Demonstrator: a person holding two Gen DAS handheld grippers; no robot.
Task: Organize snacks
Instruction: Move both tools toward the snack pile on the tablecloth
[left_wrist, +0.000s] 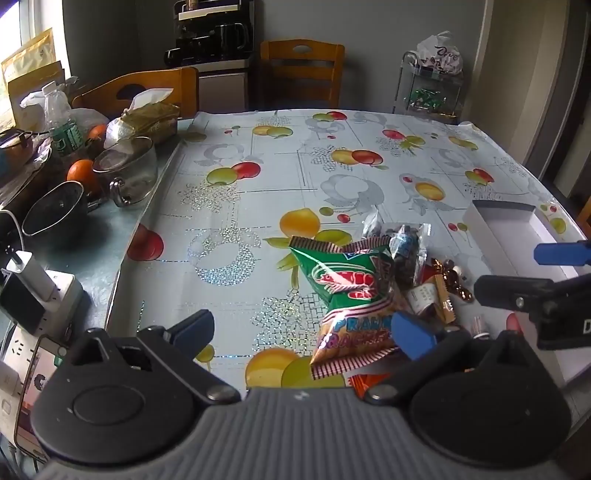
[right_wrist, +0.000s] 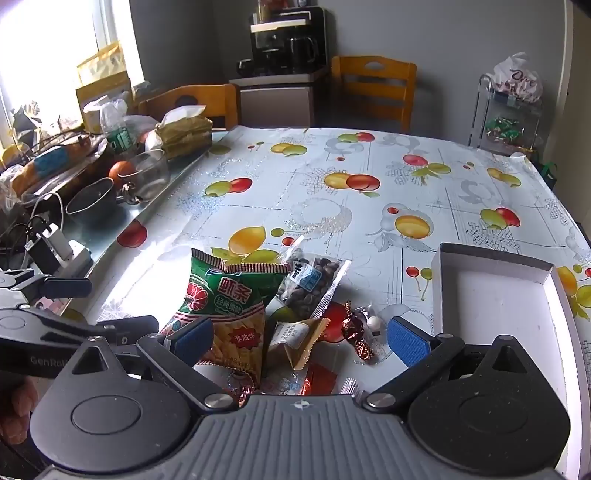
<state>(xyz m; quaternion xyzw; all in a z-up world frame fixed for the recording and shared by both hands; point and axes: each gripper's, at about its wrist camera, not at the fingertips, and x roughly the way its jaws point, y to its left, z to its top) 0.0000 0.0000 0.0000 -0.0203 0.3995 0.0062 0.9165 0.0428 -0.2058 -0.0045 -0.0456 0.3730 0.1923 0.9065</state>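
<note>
Green prawn cracker bag (right_wrist: 225, 310) puffed between wide-apart right gripper (right_wrist: 301, 338) pads, left gripper (left_wrist: 303, 330) also spread, white box (right_wrist: 495, 295) beyond its right pad

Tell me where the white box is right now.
The white box sits open and empty on the fruit-print tablecloth, at the right of both wrist views, just right of the snack pile and its prawn cracker bag.

Heaped snack packets (right_wrist: 258, 314) beside open white box (right_wrist: 495, 295)
</note>
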